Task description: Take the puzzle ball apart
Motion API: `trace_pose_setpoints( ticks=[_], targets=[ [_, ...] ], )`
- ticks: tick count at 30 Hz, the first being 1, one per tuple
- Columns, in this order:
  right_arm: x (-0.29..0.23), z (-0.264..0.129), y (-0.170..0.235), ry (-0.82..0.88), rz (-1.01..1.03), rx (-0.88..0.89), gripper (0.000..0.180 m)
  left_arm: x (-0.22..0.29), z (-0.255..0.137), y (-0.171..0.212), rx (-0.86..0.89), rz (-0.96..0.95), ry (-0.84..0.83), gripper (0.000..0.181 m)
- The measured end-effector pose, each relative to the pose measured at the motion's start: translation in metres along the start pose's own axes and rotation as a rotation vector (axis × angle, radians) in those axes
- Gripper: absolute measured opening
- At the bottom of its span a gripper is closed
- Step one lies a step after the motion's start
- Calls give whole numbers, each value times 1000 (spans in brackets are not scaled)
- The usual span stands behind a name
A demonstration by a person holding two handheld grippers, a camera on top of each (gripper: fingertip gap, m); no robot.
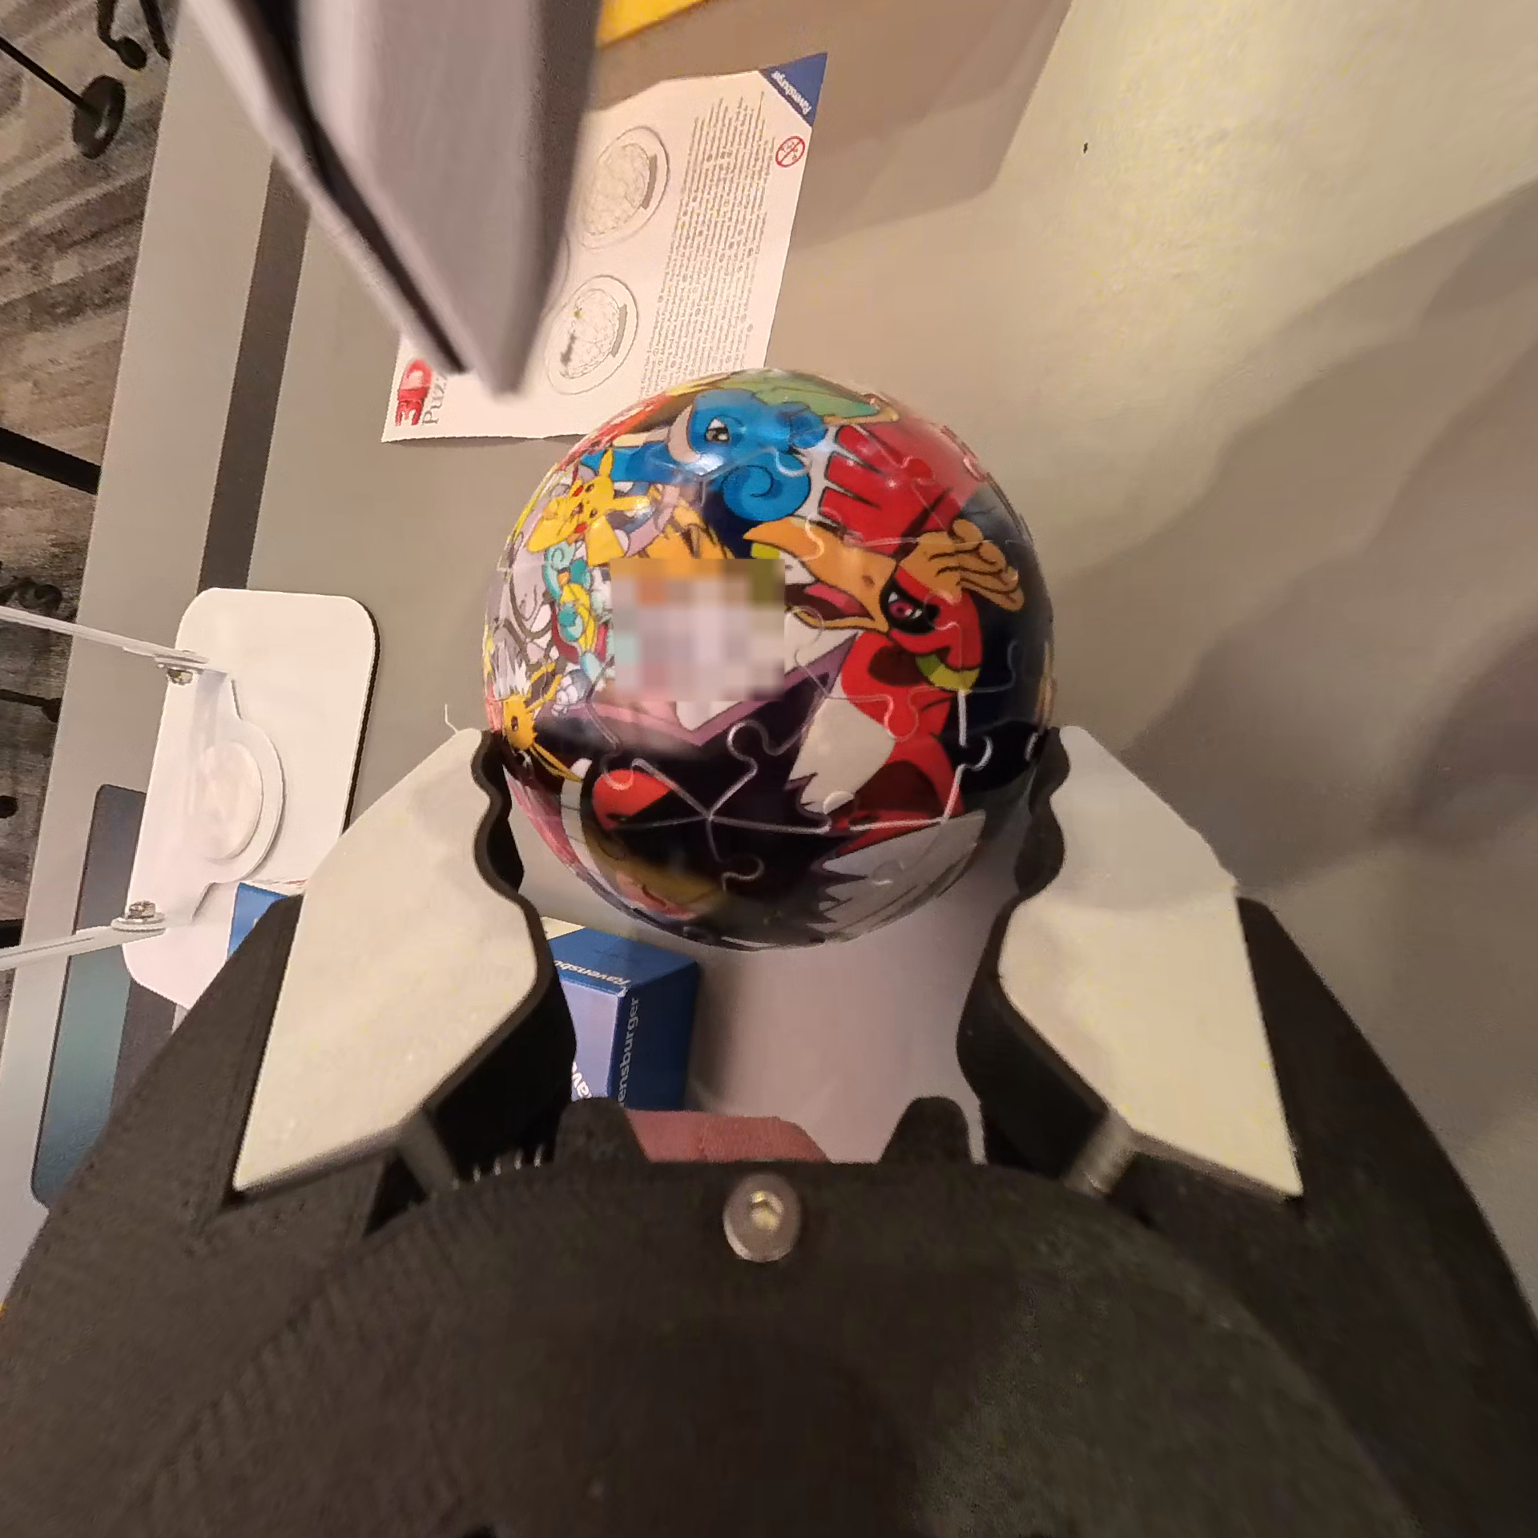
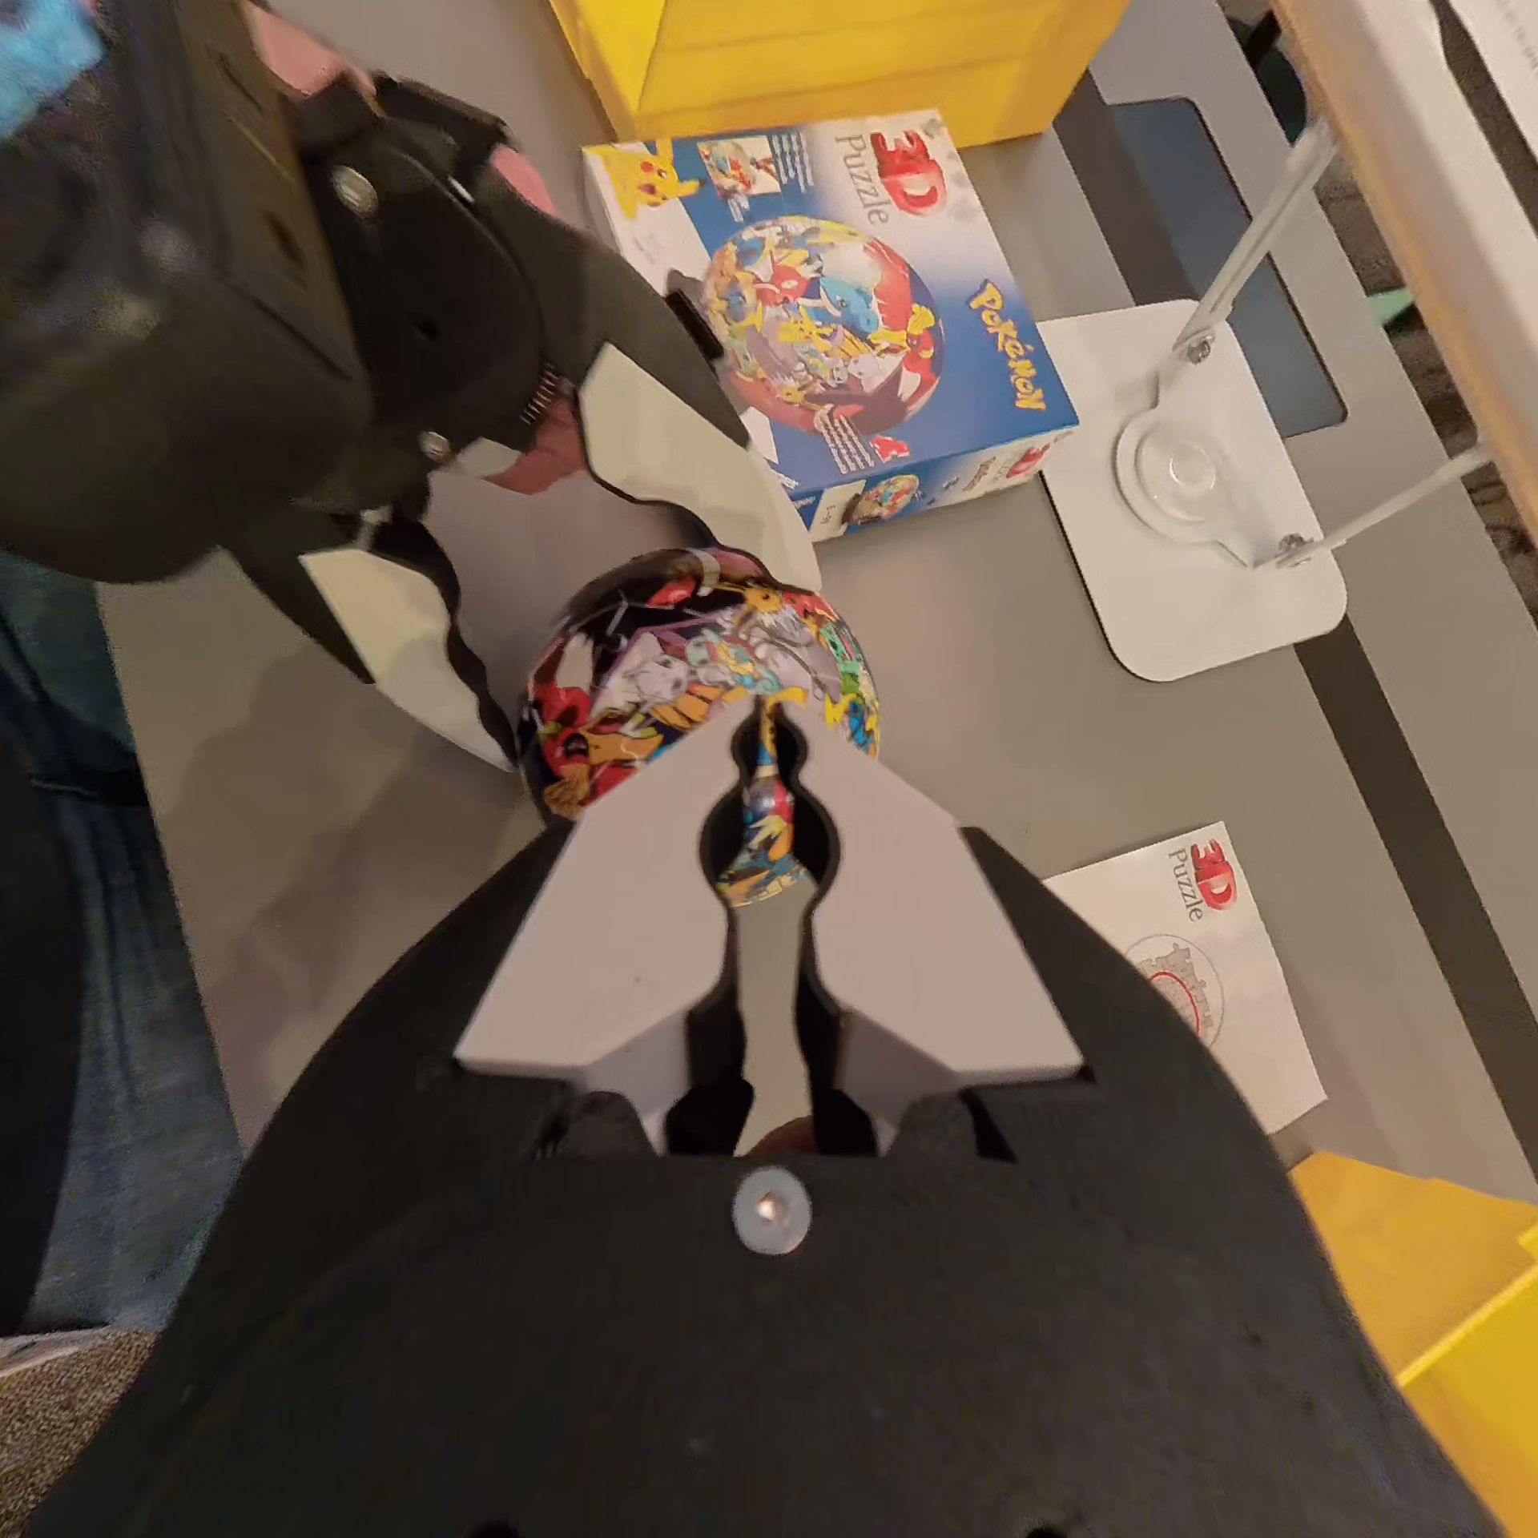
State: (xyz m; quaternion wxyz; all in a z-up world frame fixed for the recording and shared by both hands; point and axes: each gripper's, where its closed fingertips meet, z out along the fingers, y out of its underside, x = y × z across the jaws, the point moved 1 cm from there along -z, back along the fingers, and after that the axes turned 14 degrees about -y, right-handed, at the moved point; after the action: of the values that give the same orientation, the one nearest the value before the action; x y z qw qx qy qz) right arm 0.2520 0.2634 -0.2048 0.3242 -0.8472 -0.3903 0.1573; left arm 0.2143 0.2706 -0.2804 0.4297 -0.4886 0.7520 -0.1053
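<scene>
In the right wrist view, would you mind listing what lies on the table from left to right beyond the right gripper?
Left gripper holding the puzzle ball → puzzle box → white stand base.

A grey table is seen under warm, dim light, and soft shadows are cast across its top. A white stand base with clear struts is set on the table. Beyond that base, a dark flat panel is laid near the table edge. Yellow bins are placed at the table's far end from the base, and another yellow bin is seen at the near end. Grey wood-patterned floor is visible past the table edge.
</scene>
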Motion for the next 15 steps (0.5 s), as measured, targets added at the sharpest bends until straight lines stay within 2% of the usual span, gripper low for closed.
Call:
trace_pose_setpoints(
  ticks=[1,4,8,15],
  targets=[
    [1,4,5,-11,11,-4,26,0,0,0,3,-1,1,117],
    [-1,18,19,-68,54,-9,66,0,0,0,18,-1,4,117],
    [-7,28,24,-167,103,53,69,0,0,0,12,6,6,117],
    [-8,19,32,-200,158,208,56,2,-2,-3,8,71,18,117]
  ],
)
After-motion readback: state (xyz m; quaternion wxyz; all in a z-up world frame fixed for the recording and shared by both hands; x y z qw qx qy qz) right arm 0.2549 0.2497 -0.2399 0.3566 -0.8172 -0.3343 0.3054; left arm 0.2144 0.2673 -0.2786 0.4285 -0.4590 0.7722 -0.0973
